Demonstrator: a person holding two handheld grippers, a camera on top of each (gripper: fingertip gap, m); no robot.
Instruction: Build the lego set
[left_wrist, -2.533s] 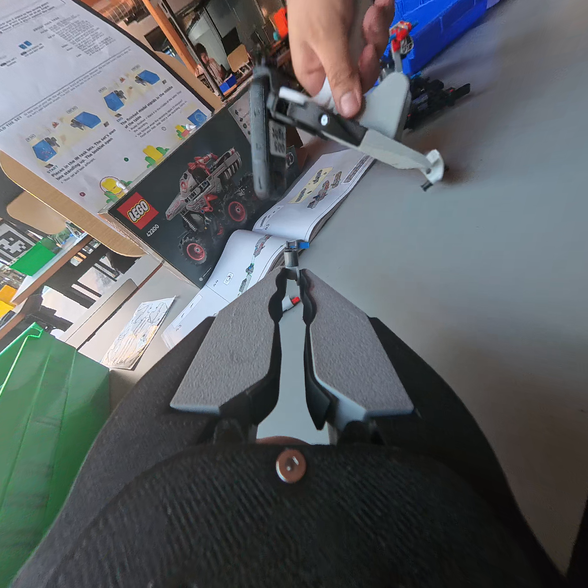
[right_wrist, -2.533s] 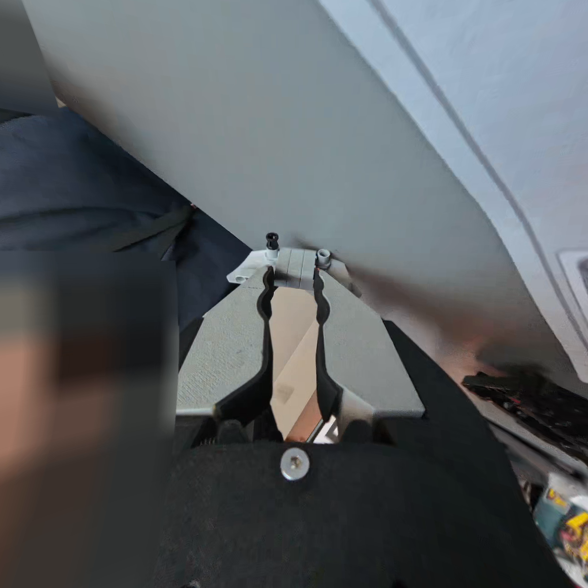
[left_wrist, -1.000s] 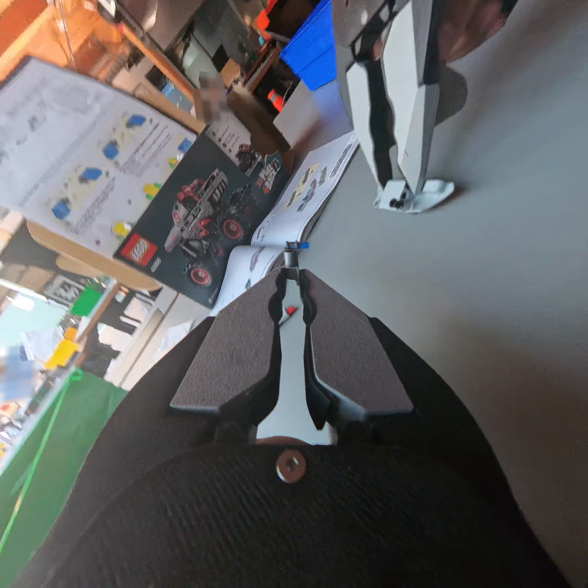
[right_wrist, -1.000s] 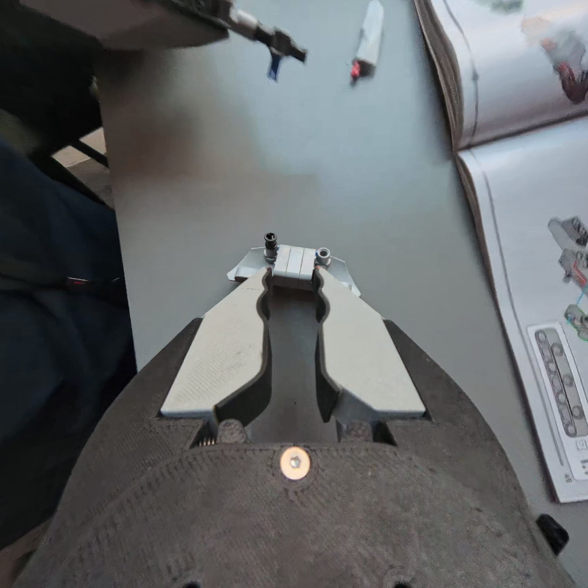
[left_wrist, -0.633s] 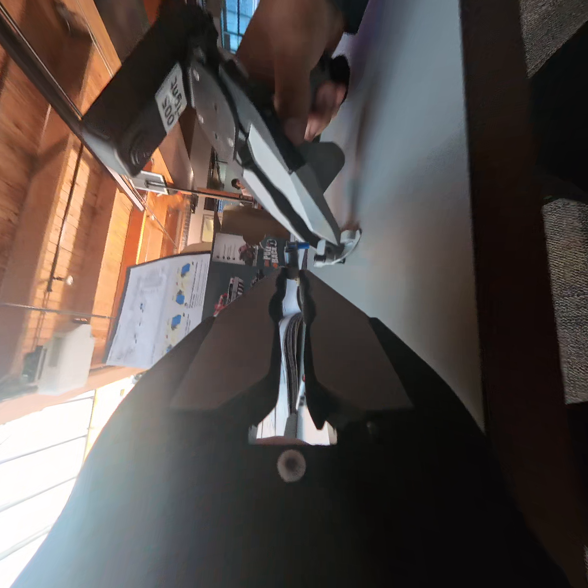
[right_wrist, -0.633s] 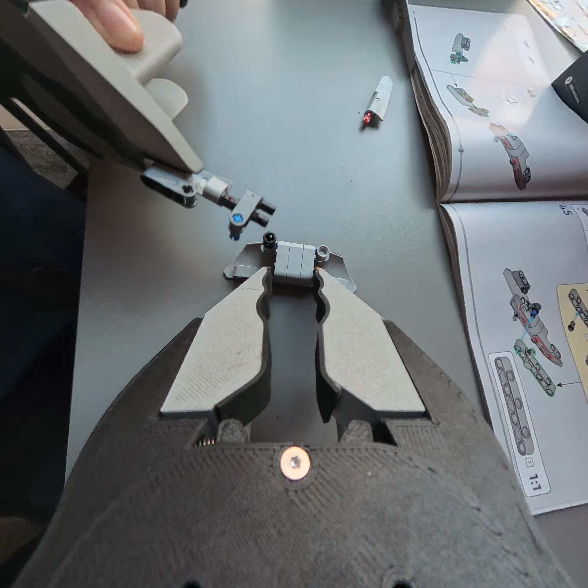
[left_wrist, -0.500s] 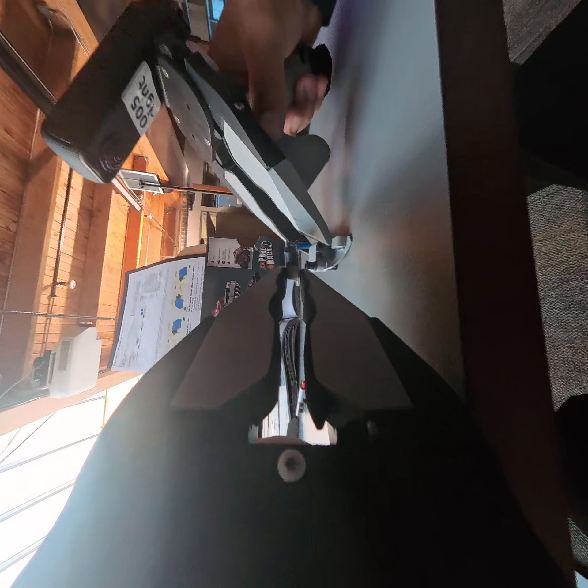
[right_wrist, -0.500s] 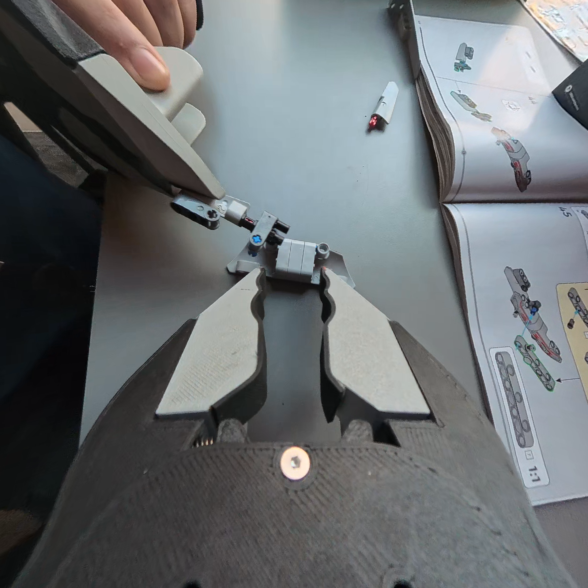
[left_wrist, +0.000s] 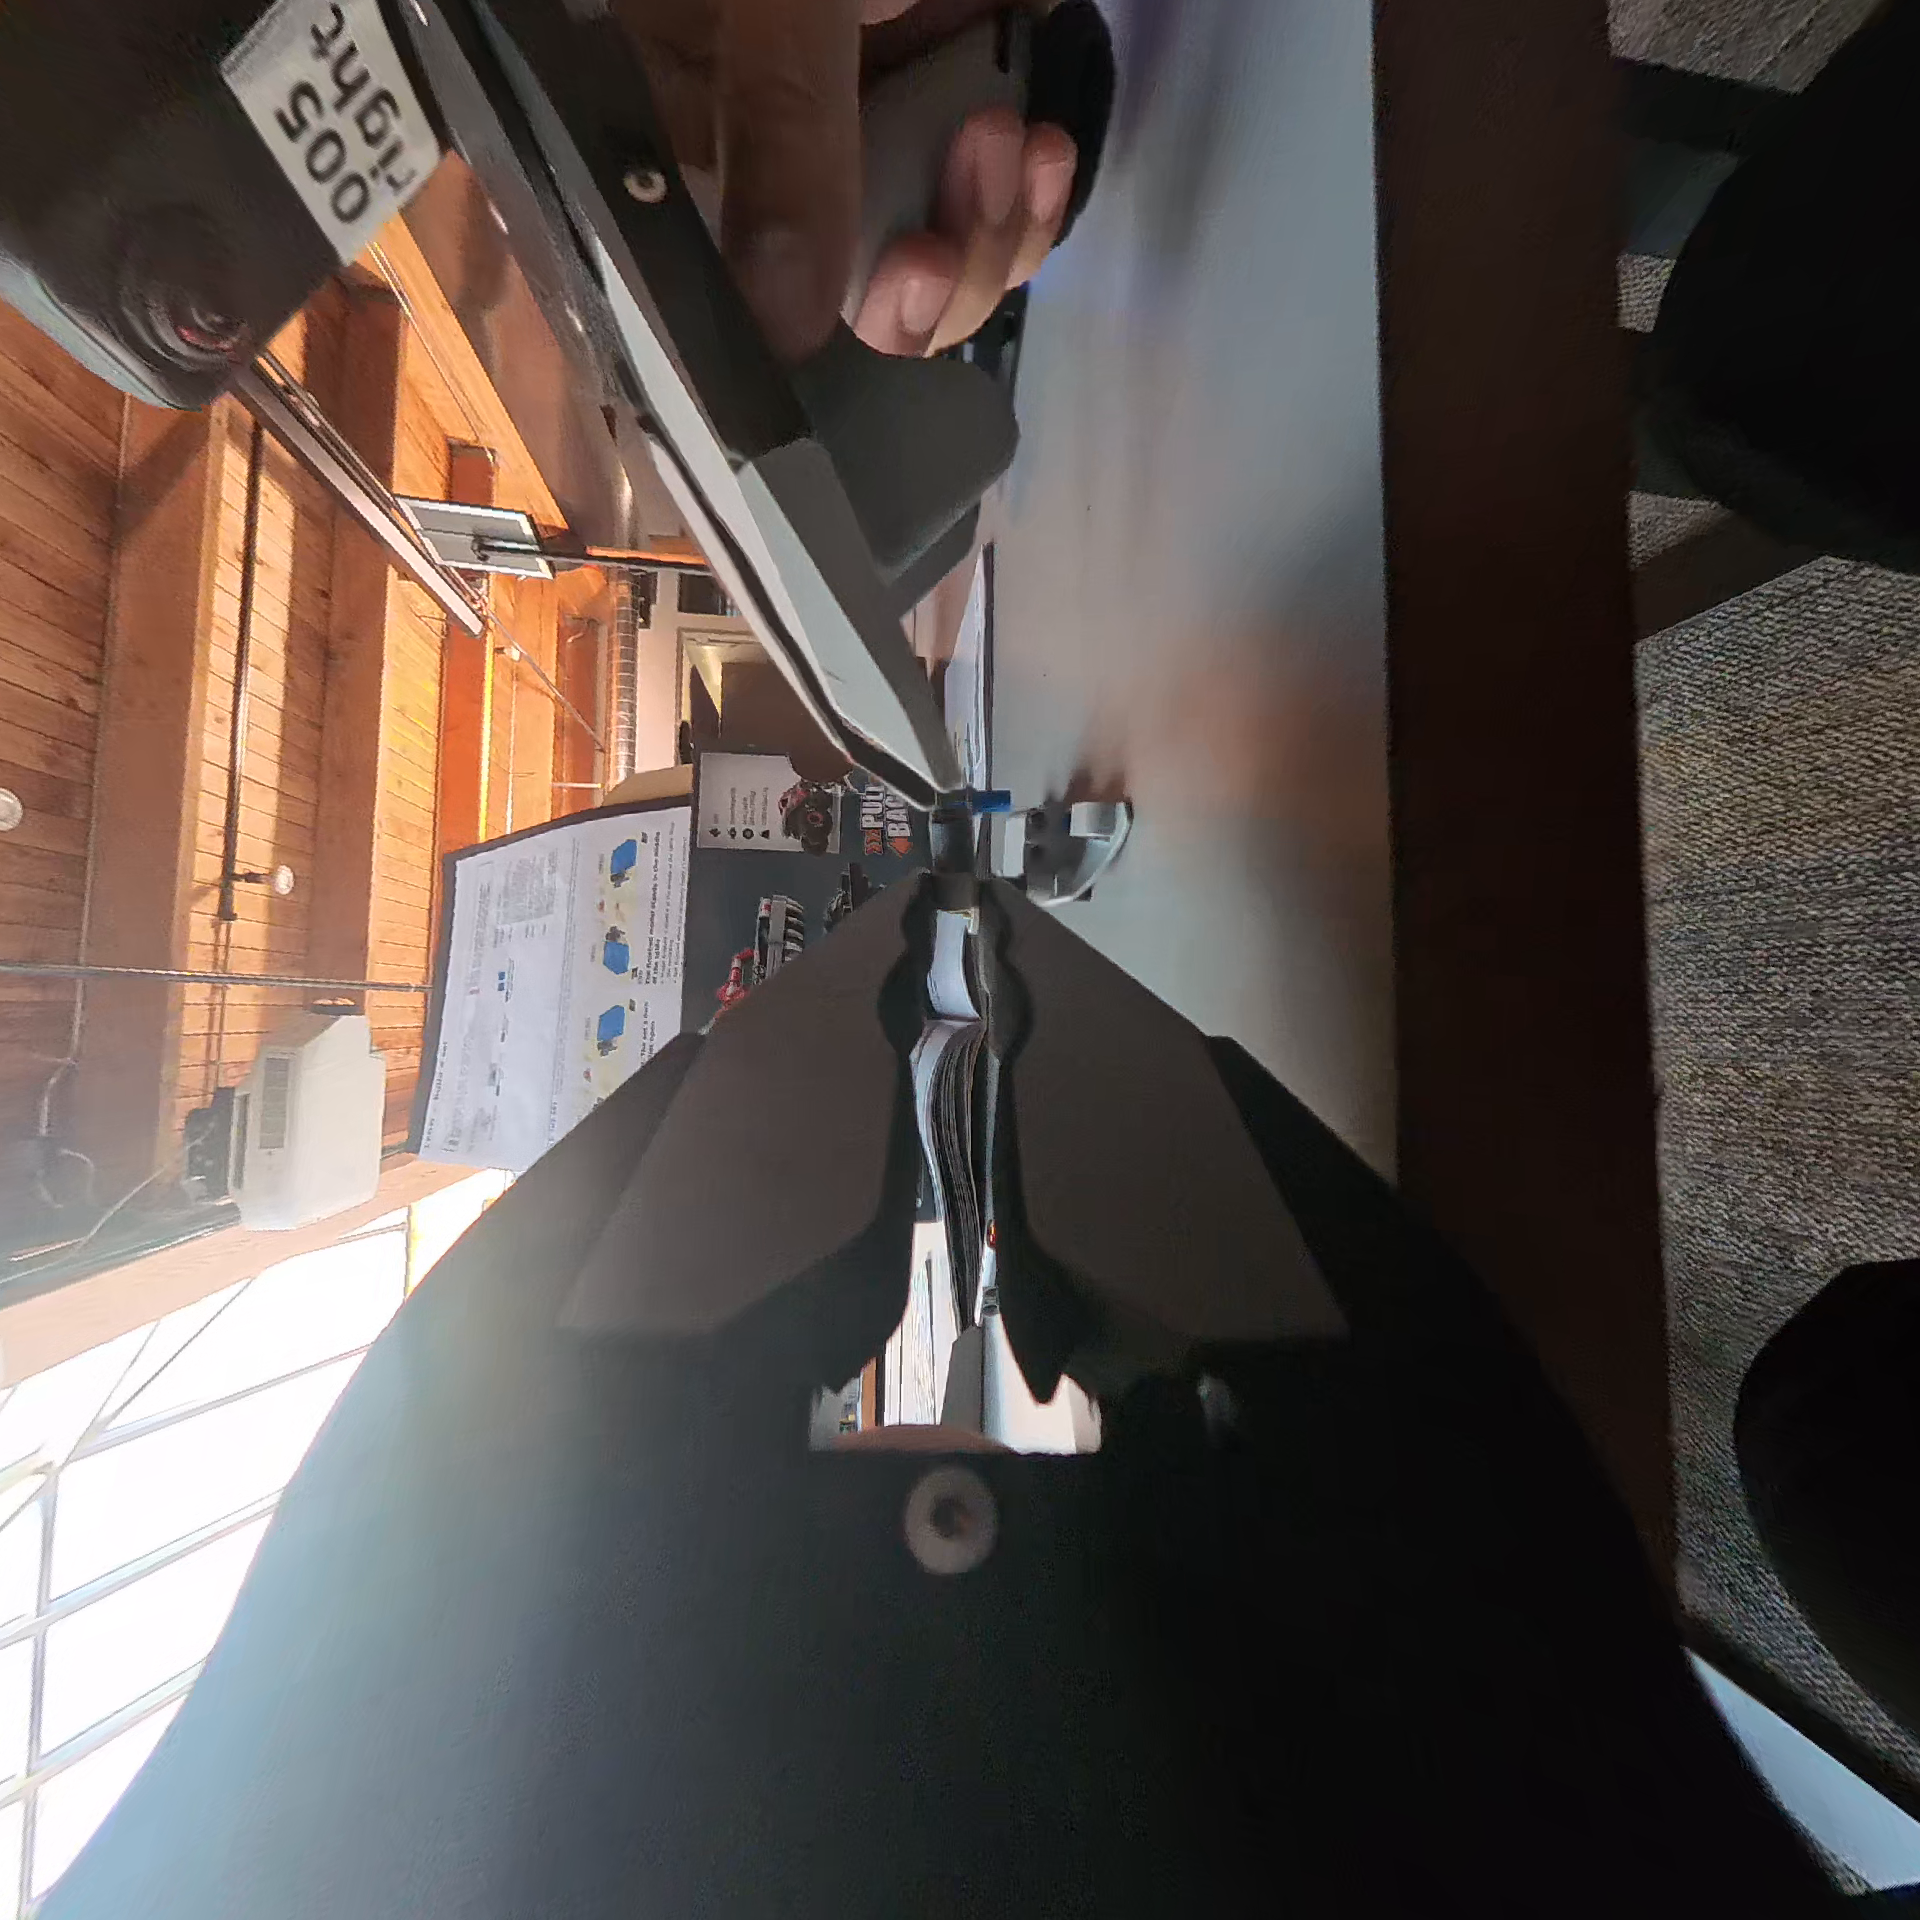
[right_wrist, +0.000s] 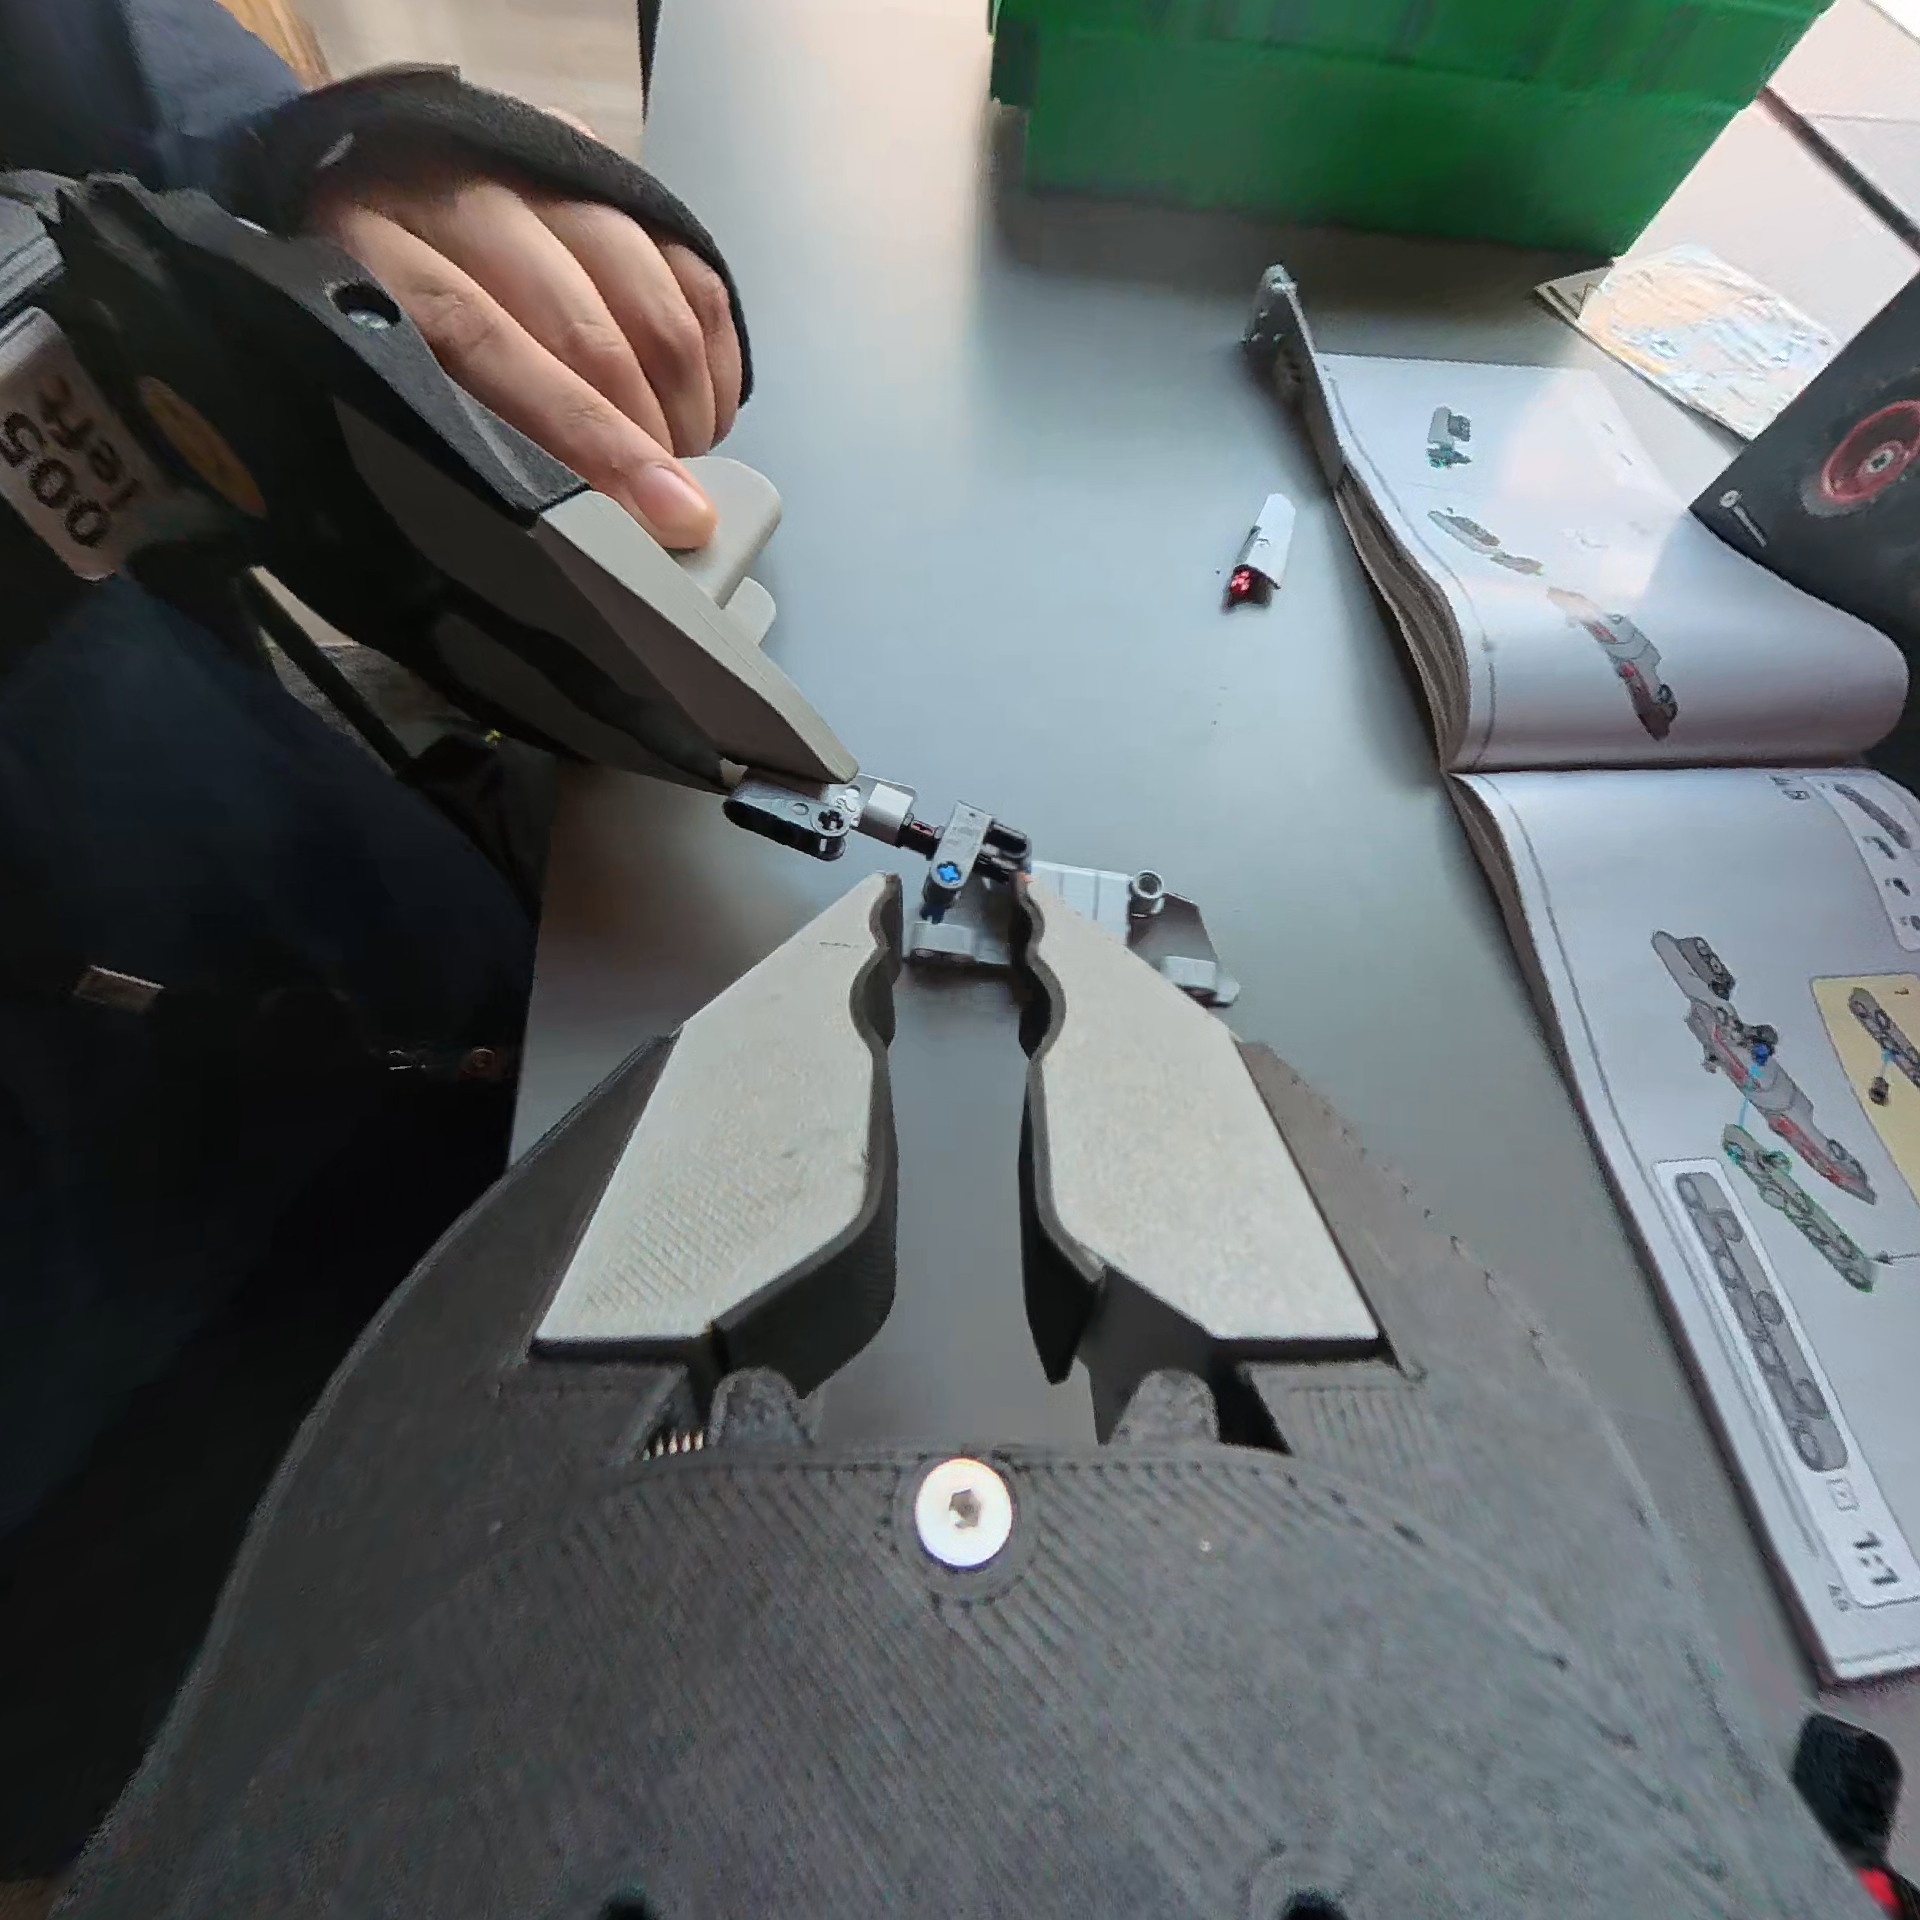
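Right gripper (right_wrist: 951, 914) now parted, released grey assembly (right_wrist: 1101, 909); left gripper (right_wrist: 800, 774) pinching linkage (right_wrist: 883, 826).

Bare table (right_wrist: 997, 436) ahead; instruction booklet (right_wrist: 1621, 644) right, green bin (right_wrist: 1351, 114) beyond

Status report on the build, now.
Left gripper shut on dark connector piece, its tip meeting grey assembly on table. Right gripper astride assembly, jaws apart, grip unclear. Nothing in the way.

Right gripper (right_wrist: 951, 914) open over grey assembly (right_wrist: 1101, 920), left gripper (right_wrist: 821, 779) pinching connector piece (right_wrist: 883, 826)
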